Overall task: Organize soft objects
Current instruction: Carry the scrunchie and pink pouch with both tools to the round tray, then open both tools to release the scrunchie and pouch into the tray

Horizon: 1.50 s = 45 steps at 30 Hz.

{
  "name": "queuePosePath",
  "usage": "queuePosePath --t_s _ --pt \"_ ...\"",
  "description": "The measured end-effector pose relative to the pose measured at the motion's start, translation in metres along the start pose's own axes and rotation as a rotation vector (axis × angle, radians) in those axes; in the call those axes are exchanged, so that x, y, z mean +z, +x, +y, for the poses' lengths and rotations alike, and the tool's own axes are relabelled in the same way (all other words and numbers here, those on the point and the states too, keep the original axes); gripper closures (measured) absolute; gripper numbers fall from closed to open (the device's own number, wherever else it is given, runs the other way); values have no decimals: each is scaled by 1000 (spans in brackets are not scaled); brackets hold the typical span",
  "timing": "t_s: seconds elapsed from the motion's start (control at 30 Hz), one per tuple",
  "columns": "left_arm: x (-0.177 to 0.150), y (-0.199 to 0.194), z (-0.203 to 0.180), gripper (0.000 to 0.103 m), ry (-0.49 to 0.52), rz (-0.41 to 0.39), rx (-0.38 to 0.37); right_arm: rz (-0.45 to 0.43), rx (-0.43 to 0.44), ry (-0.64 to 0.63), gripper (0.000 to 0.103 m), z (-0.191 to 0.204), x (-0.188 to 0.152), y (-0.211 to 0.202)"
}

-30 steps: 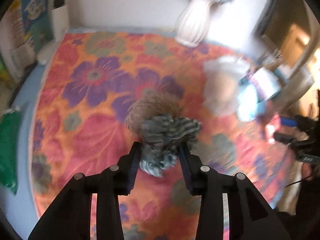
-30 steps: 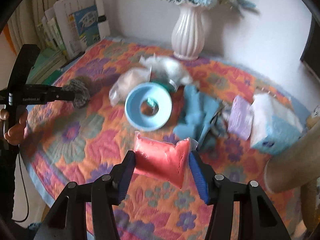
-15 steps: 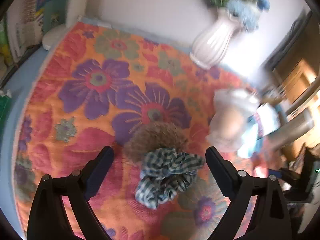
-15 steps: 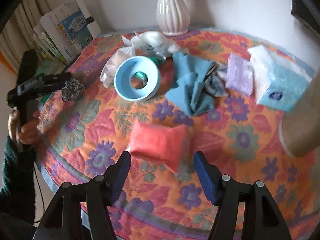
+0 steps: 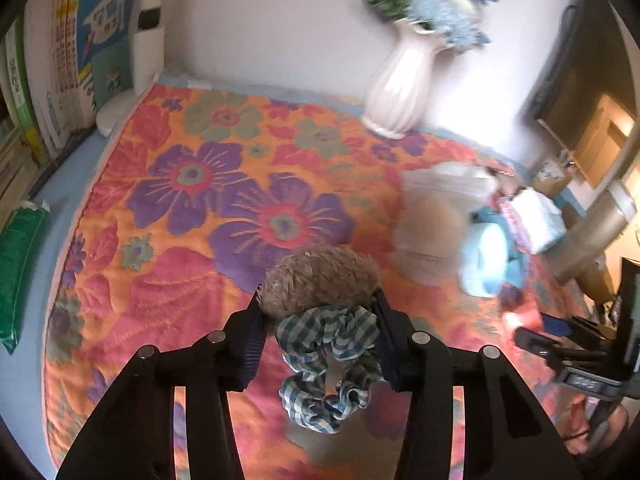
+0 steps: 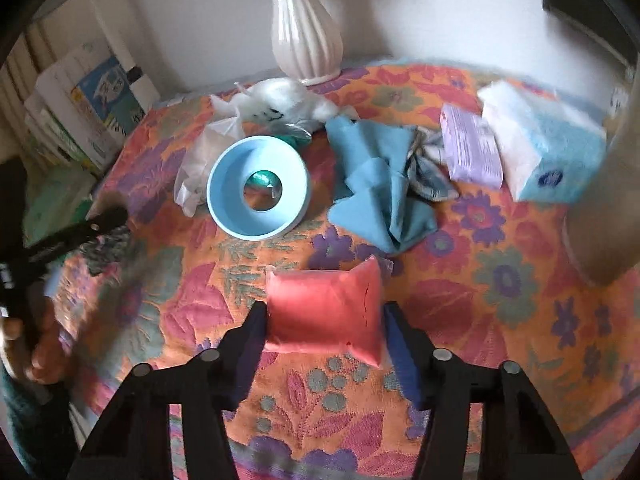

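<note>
Covering the round table, a flowered cloth (image 6: 460, 248) in orange, pink and purple carries everything. Nearest the front edge, the right gripper (image 6: 324, 316) has just closed its jaws onto a pink pouch (image 6: 326, 312), pads pressing both its sides. Beyond lie a light blue ring (image 6: 260, 188), a crumpled blue cloth (image 6: 380, 196), a purple packet (image 6: 472, 148) and a tissue box (image 6: 548, 148); clear plastic bags (image 6: 276, 100) and a white vase (image 6: 306, 28) stand at the far edge by the wall. Toward the left edge, the left gripper (image 5: 318, 318), tilted down, has just closed on a checked scrunchie (image 5: 330, 360) and a brown furry one (image 5: 320, 280), both clamped. Books (image 5: 68, 76) lean at the left.
</note>
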<state>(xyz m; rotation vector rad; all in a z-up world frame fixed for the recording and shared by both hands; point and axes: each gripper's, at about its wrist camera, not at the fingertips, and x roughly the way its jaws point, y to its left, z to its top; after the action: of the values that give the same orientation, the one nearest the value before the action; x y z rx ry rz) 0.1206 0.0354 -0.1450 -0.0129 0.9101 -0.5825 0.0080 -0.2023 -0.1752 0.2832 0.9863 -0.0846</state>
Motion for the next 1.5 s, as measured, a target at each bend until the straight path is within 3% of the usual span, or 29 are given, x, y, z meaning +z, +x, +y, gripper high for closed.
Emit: queuePosePath --t_s 0.13,0.23,0.43,0.6,0.8,0.93,1.13,1.23,1.37,1.43,1.5 --pt "-1 -19 -25 59 35 -25 -49 -32 28 1 51 -2 -5 -22" --pt "2 -32 -49 59 67 -54 -103 -89 -16 6 51 -13 -5 -52" --pt "14 -50 -122 59 189 -112 -170 -166 -24 138 51 -70 -8 -110" --pt "18 -57 -197 59 298 -134 -259 -234 -45 268 51 -130 -23 -163" --pt "11 -61 -302 59 466 -118 -413 -338 -140 373 51 -196 -44 -225" --pt "11 -54 -382 59 545 -98 -489 -404 -199 421 51 -239 -40 -257" --pt "22 -27 -472 59 559 -133 -449 -489 -326 491 51 -296 -6 -288" --pt "25 -1 -506 59 572 -174 -367 -472 -338 555 51 -332 11 -283" --pt "30 36 -528 58 559 -156 -322 -424 -322 624 50 -373 31 -264" --pt "32 54 -535 54 553 -152 -294 -393 -326 636 50 -385 41 -255" --pt "29 62 -540 39 566 -162 -257 -382 -332 655 44 -397 46 -249"
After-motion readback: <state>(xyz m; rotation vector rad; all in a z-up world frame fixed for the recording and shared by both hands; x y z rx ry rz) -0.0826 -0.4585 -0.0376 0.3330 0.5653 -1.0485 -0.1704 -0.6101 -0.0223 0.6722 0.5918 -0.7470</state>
